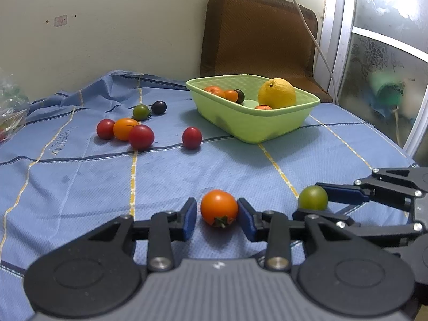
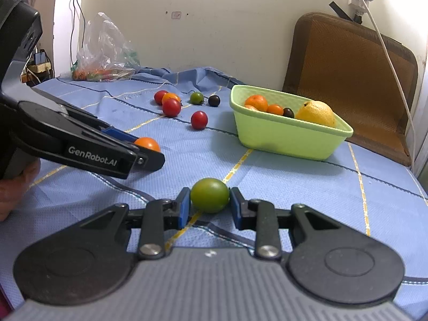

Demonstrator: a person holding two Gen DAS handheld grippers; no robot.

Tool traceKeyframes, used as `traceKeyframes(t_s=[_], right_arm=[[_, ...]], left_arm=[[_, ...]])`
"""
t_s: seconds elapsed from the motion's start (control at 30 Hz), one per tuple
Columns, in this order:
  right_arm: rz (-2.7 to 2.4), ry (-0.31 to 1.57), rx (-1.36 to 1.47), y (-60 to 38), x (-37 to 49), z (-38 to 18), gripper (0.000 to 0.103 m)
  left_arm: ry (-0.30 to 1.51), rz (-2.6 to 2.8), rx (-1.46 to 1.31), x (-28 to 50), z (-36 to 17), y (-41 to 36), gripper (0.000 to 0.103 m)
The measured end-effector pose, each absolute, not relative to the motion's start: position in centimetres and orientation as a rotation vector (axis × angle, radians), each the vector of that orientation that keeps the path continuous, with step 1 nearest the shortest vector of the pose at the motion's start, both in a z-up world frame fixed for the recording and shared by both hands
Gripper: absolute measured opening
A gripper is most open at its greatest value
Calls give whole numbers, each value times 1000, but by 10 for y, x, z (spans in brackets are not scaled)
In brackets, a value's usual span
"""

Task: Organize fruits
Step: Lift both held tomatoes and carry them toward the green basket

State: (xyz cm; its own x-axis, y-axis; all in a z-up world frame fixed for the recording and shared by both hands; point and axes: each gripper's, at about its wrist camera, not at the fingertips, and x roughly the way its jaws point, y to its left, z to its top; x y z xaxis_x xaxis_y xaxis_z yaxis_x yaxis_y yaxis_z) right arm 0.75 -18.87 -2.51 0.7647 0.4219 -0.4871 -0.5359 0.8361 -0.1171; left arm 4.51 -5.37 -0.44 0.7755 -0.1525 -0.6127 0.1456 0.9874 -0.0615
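Note:
An orange tomato (image 1: 218, 208) lies on the blue cloth between the blue pads of my left gripper (image 1: 217, 212). The right pad touches it, while a thin gap shows at the left pad, so this gripper is open. My right gripper (image 2: 210, 202) is shut on a green tomato (image 2: 210, 194) low over the cloth. Each gripper also shows from the side in the other's view: the right gripper (image 1: 311, 200) and the left gripper (image 2: 147, 148). The green basket (image 1: 267, 127) holds a yellow citrus (image 1: 276, 93) and several small fruits.
Loose red, orange, green and dark tomatoes (image 1: 141, 136) lie in a cluster left of the basket. A plastic bag (image 2: 104, 50) of fruit sits at the far left by the wall. A brown cushion (image 1: 256, 32) and a white cable (image 1: 307, 24) stand behind the basket.

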Motion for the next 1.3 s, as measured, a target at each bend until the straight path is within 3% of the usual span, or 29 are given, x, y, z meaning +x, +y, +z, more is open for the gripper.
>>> traceKeyframes(t_s=[1.3], right_arm=[[519, 472, -249, -190, 9, -25, 40]], left_arm=[[613, -165, 32, 38, -10, -57, 46]])
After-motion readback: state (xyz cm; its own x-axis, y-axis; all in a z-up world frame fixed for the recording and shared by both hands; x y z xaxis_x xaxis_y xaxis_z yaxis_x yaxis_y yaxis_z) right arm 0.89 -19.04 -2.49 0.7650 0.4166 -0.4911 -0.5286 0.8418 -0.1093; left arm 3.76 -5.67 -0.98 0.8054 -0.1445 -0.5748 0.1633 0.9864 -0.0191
